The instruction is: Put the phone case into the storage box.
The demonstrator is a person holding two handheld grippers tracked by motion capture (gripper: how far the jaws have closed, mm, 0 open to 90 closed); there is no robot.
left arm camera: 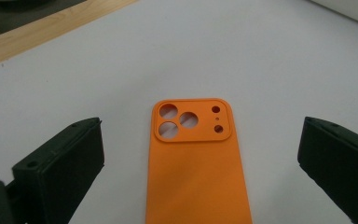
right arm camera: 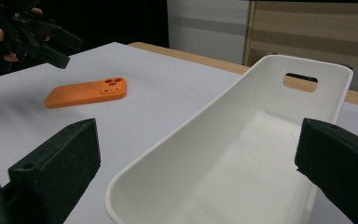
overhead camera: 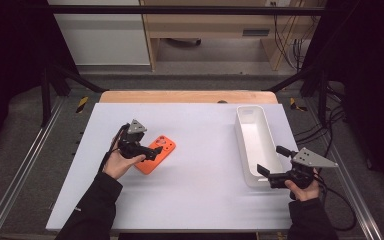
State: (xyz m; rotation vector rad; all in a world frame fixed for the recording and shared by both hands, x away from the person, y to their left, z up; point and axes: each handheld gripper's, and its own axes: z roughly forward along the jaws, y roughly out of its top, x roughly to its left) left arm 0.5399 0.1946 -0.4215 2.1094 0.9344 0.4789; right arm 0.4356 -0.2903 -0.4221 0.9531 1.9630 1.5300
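Note:
An orange phone case (overhead camera: 156,153) lies flat on the white table, back side up, camera cut-outs at its far end. My left gripper (overhead camera: 156,151) hovers just above it, open, and in the left gripper view the phone case (left arm camera: 196,163) lies between the two wide-apart jaws without touching them. My right gripper (overhead camera: 271,161) stands open at the near end of a long white bin (overhead camera: 256,141). The right gripper view looks along the empty bin (right arm camera: 242,154), with the phone case (right arm camera: 86,93) and the left gripper (right arm camera: 58,46) farther off at the left.
The white table top (overhead camera: 200,190) spreads between the case and the bin. A wooden strip (overhead camera: 185,97) runs along its far edge. Metal rails (overhead camera: 25,165) flank the table, and cables (overhead camera: 330,130) lie on the floor at the right.

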